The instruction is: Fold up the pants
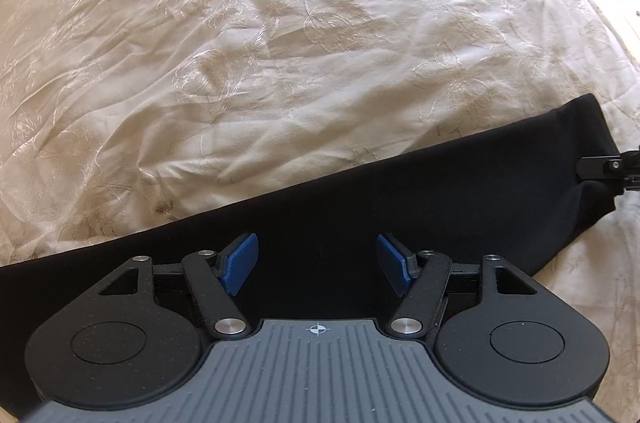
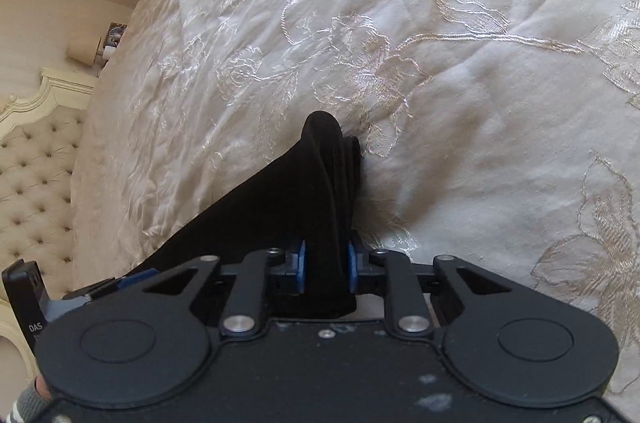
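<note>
Black pants (image 1: pixel 420 191) lie as a long band across the cream bedspread (image 1: pixel 240 63), running from lower left up to the right. My left gripper (image 1: pixel 318 259) hovers over the middle of that band, open, its blue pads (image 1: pixel 240 263) wide apart with only the flat fabric below them. At the band's right end my right gripper (image 1: pixel 600 169) pinches the cloth. In the right wrist view, my right gripper (image 2: pixel 326 267) is shut on a bunched, upright fold of the pants (image 2: pixel 320 183), with a blue pad (image 2: pixel 301 267) pressed against each side.
The embroidered bedspread (image 2: pixel 480 103) fills both views. A tufted cream headboard (image 2: pixel 32 163) and a bedside lamp (image 2: pixel 84 51) stand at the left. A hand in a striped sleeve (image 2: pixel 28 403) shows at the bottom left corner. The bed's edge is brightly lit at the upper right (image 1: pixel 600 3).
</note>
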Demonstrator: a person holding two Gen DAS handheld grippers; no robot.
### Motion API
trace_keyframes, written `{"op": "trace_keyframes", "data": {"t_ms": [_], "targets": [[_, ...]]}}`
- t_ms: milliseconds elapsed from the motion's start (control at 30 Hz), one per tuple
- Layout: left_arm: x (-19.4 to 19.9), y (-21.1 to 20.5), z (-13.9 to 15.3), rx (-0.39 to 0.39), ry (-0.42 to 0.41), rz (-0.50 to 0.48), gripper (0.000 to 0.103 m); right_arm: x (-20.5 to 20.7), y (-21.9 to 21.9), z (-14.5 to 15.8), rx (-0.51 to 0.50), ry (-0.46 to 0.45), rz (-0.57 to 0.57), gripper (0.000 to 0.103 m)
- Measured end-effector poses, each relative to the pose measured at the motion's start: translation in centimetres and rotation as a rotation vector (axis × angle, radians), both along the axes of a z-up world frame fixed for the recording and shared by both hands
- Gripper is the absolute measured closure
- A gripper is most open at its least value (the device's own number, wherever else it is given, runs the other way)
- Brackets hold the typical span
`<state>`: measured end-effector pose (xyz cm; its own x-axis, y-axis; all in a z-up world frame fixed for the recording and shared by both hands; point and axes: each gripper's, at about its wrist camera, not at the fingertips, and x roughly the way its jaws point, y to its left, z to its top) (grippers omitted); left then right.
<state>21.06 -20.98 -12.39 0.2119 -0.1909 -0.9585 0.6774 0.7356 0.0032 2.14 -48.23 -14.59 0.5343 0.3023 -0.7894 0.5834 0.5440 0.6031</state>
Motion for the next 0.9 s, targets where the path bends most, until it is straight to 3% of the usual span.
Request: {"op": "trace_keyframes", "data": {"t_ms": [100, 233, 367, 567, 733, 900], "targets": [[0.7, -0.4, -0.9, 0.013, -0.030, 0.013, 0.038, 0.2, 0.8, 2.3, -0.032, -0.022, -0.017, 0.084], [2.0, -0.7, -3.0, 0.024, 0.012, 0.039, 0.037, 1.0, 2.5, 6.1, -0.076, -0.049, -0.003, 0.084], [2.4, 0.4, -1.5, -0.016, 0.013, 0.063, 0.038, 3.3, 5.9, 10.2, -0.179, -0.053, 0.050, 0.084], [2.9, 6.8, 1.5, -0.084, 0.001, 0.219, 0.038, 7.0, 12.8, 14.1, -0.224, -0.102, 0.143, 0.084], [3.1, 14.1, 3.6, -0.127, -0.012, 0.348, 0.038, 11.3, 21.2, 13.7, -0.260, -0.094, 0.252, 0.084], [3.5, 20.4, 4.3, -0.136, -0.016, 0.382, 0.038, 14.7, 29.9, 10.0, -0.367, -0.034, 0.353, 0.084]]}}
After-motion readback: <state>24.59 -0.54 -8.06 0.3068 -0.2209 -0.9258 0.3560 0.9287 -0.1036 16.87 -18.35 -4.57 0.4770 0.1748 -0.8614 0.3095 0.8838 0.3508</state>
